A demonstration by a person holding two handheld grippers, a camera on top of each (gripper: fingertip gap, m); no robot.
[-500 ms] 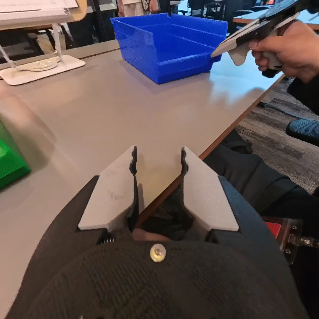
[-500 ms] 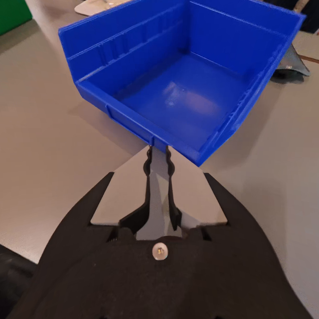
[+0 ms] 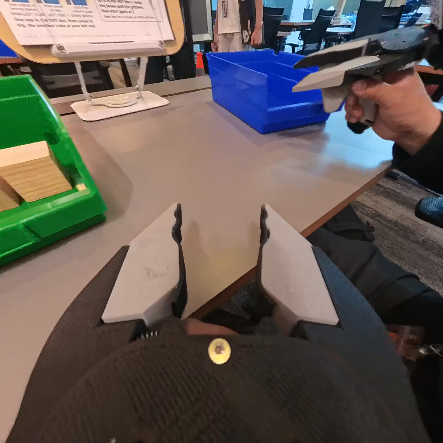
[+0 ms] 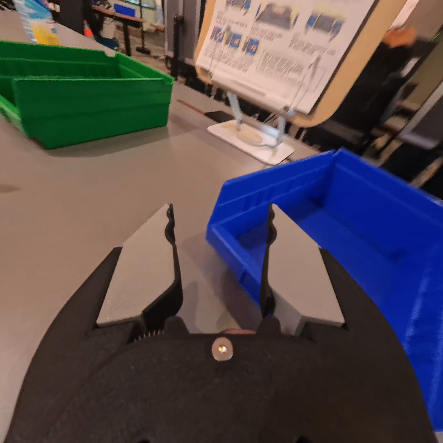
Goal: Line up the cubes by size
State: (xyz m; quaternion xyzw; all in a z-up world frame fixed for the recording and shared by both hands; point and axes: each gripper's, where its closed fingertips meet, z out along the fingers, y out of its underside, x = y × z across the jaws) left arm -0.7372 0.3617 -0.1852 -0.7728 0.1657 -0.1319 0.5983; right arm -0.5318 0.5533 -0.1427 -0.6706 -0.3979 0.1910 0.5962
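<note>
wooden cube [image 3: 31, 171] left of fingers [image 3: 153, 261]

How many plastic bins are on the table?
2. The green bin sits at the table's left side with wooden cubes inside. The blue bin sits at the right, under the right gripper, and looks empty. More could be out of view.

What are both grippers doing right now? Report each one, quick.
Left gripper: jaws open, holding nothing, over the table edge.
Right gripper: jaws open, holding nothing, at the blue bin's near corner.
</note>
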